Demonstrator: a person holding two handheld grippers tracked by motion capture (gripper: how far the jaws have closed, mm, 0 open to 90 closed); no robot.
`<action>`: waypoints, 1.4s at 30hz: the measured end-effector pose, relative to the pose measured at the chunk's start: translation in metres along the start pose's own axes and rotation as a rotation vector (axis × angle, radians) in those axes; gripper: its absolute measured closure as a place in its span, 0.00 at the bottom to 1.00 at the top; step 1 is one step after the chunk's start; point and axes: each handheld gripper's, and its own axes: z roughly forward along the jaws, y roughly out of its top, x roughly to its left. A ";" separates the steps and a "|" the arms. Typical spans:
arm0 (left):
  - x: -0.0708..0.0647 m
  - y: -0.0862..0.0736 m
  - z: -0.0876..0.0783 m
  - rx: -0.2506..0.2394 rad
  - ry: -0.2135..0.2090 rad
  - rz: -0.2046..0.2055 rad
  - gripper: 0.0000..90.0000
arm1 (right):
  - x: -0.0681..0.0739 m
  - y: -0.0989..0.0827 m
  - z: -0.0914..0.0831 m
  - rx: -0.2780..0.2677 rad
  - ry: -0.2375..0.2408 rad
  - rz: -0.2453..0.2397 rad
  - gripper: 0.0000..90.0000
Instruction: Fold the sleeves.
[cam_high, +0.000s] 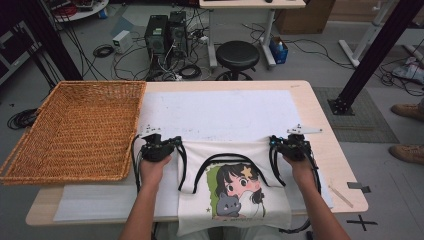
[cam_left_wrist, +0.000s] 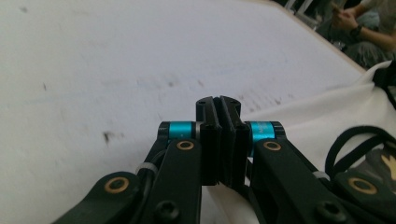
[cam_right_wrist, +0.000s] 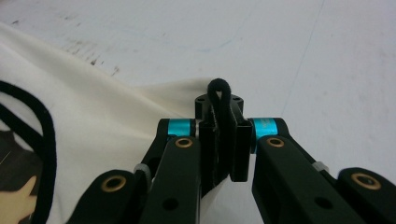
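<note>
Forearms enter at the near edge of the tabletop (cam_high: 320, 125), each hand holding tongs at a far corner of the cream bag (cam_high: 235, 200). Left tongs (cam_high: 177, 142) are clenched at the bag's far left corner; whether cloth sits between them I cannot tell. Right tongs (cam_right_wrist: 219, 105) are clenched on the bag's black strap (cam_right_wrist: 218, 88) at its far right corner. Left of the bag sits a wicker basket (cam_high: 75, 130), well apart. Beyond the bag lies bare white mat (cam_high: 220, 110).
</note>
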 end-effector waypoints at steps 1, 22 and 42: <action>0.000 0.000 0.000 0.000 0.000 0.000 0.96 | -0.001 0.004 0.005 -0.006 -0.006 -0.007 0.96; -0.017 0.011 -0.018 -0.173 0.037 0.057 0.36 | -0.026 0.007 -0.020 -0.102 -0.074 0.057 0.28; -0.037 0.002 -0.038 -0.204 -0.035 0.113 0.27 | -0.022 -0.012 -0.060 -0.143 -0.002 -0.033 0.11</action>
